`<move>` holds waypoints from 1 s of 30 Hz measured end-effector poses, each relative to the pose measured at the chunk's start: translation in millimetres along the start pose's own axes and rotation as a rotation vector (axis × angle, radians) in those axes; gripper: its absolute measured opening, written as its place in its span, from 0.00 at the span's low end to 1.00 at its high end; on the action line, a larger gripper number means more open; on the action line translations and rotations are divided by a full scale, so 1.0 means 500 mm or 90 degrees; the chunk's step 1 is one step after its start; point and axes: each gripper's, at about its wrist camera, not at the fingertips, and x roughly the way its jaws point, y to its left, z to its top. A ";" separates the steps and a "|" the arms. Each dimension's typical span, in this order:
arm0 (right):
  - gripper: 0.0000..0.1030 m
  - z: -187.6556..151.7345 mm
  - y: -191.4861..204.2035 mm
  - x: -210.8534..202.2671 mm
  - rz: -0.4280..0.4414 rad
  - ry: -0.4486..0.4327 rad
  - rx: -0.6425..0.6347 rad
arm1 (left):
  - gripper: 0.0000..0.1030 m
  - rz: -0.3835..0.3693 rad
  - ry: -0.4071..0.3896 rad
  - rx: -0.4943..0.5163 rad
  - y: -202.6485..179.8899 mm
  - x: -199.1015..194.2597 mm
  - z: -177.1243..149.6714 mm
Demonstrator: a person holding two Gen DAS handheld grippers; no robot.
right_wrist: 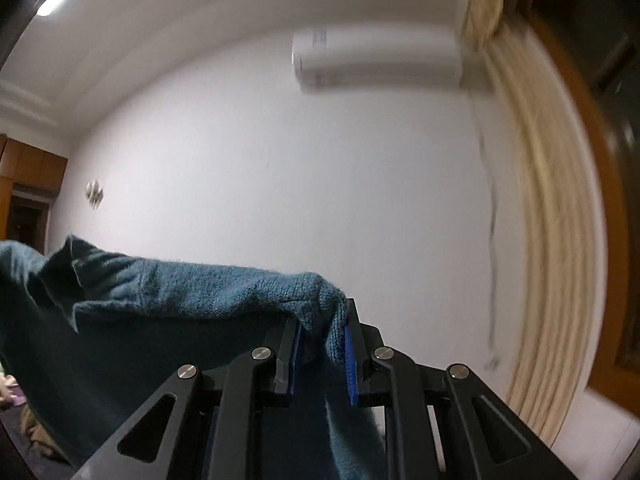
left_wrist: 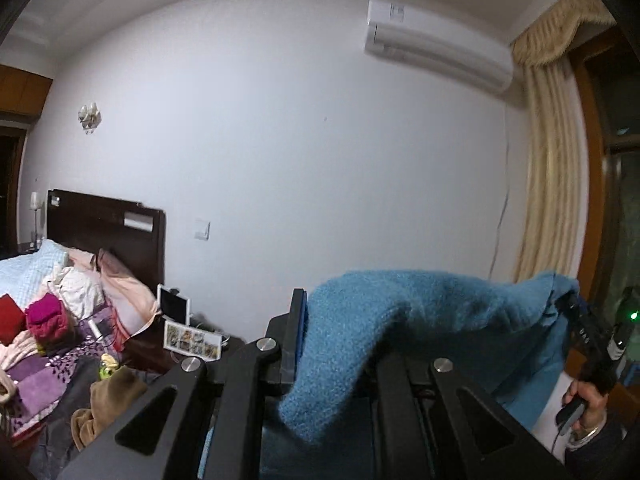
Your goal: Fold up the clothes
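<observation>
A blue knitted sweater (left_wrist: 400, 312) hangs stretched in the air between both grippers, high in front of the white wall. My left gripper (left_wrist: 324, 336) is shut on one end of it; the knit bulges over the fingers and hides the right finger. In the left wrist view the right gripper (left_wrist: 576, 316) shows at the far right, held by a hand (left_wrist: 588, 408), clamped on the sweater's other end. In the right wrist view my right gripper (right_wrist: 320, 340) is shut on a fold of the sweater (right_wrist: 192, 284), which runs off to the left and hangs down below.
A bed (left_wrist: 52, 364) piled with clothes and pillows lies at lower left, with a dark headboard (left_wrist: 104, 228). A tablet and a photo frame (left_wrist: 192, 340) stand beside the bed. Cream curtains (left_wrist: 552, 184) hang at right, an air conditioner (left_wrist: 436, 48) above.
</observation>
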 end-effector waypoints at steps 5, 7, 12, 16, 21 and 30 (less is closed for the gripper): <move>0.18 0.042 0.002 -0.084 -0.039 -0.064 -0.041 | 0.11 -0.008 -0.036 0.002 -0.016 -0.074 0.011; 0.18 0.055 -0.009 -0.110 -0.038 -0.074 -0.034 | 0.11 -0.010 -0.045 0.003 -0.021 -0.098 0.014; 0.18 0.091 -0.049 -0.198 -0.062 -0.126 -0.027 | 0.11 -0.024 -0.059 0.008 -0.040 -0.153 0.011; 0.18 0.116 -0.050 -0.251 -0.094 -0.174 -0.027 | 0.14 -0.058 -0.046 -0.021 -0.047 -0.172 -0.003; 0.18 0.155 -0.053 -0.284 -0.114 -0.215 -0.021 | 0.14 -0.109 -0.005 -0.077 -0.052 -0.167 -0.042; 0.18 0.247 -0.011 -0.337 -0.136 -0.328 -0.087 | 0.14 -0.204 0.141 -0.151 -0.103 -0.094 -0.199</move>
